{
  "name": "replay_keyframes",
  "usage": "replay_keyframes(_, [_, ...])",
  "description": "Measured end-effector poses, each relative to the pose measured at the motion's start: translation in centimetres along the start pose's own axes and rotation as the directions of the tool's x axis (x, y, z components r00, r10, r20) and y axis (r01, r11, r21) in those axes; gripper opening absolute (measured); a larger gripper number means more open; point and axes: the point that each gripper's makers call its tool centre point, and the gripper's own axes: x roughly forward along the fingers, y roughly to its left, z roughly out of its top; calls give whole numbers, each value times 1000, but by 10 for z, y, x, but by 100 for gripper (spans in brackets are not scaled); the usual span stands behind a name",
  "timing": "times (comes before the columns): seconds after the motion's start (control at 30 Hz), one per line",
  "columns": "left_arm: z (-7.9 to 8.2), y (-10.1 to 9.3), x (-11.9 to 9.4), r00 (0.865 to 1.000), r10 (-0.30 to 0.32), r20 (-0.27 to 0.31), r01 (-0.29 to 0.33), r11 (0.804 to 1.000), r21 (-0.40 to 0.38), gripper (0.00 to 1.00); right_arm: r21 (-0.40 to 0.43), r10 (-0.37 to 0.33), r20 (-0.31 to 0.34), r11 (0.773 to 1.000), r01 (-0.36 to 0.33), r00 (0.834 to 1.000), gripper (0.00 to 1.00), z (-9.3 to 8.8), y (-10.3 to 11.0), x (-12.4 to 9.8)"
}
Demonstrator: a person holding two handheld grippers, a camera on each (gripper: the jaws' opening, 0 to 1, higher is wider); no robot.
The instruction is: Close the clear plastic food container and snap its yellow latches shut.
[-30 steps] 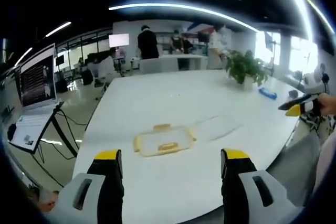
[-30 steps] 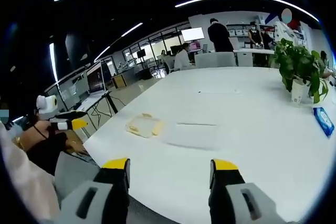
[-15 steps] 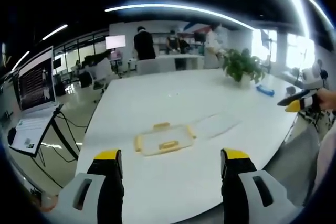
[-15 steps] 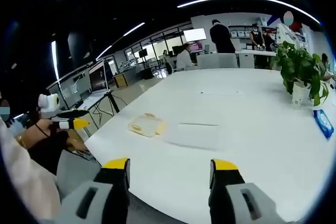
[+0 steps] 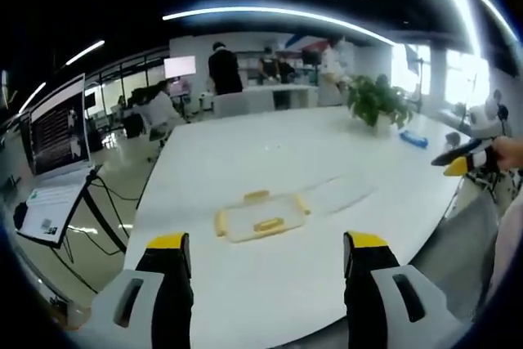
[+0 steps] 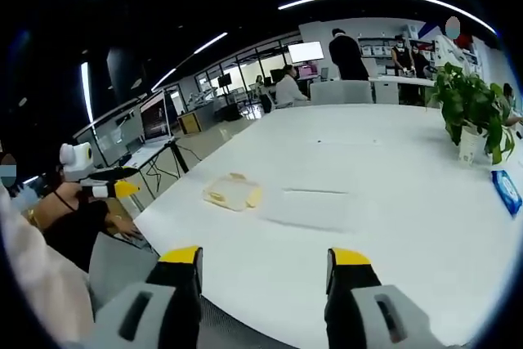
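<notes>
A clear plastic container [image 5: 261, 218] with yellow latches lies on the white table [image 5: 270, 153], ahead of my left gripper [image 5: 267, 255], which is open with nothing between its fingers. A clear flat lid [image 5: 339, 194] lies just right of it. In the right gripper view the container [image 6: 232, 194] sits left of centre with the lid [image 6: 315, 207] beside it. My right gripper [image 6: 263, 266] is open and empty, well short of both. The right gripper [image 5: 466, 157] shows at the right edge of the left gripper view, the left gripper [image 6: 106, 188] at the left of the right gripper view.
A potted plant [image 5: 377, 105] and a blue packet [image 5: 413, 139] stand at the table's far right. A laptop on a stand [image 5: 55, 161] is left of the table. Several people [image 5: 222, 67] stand at desks behind. A grey chair back [image 6: 114, 263] is near the table edge.
Both cameras have shifted slightly, so the container sits a little nearer and more central. The container and lid have not moved. Both grippers stay open.
</notes>
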Motion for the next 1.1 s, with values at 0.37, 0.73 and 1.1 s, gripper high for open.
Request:
replay_keyframes(0.37, [-2,4,14,999,-25,-21,26,1000,18,74,-3,-14,3,1000,14,1000,60,3,0,6])
replay_keyframes(0.73, [-2,11,20,999,-34,-29,35,998,43,74,-16,-7,-3,1000,7,1000,60,6,4,12])
replay_keyframes(1.1, [5,19,26,999,-54,7,54,998,-43,73,-54,31,2,998,-31,1000,60,25,9,30])
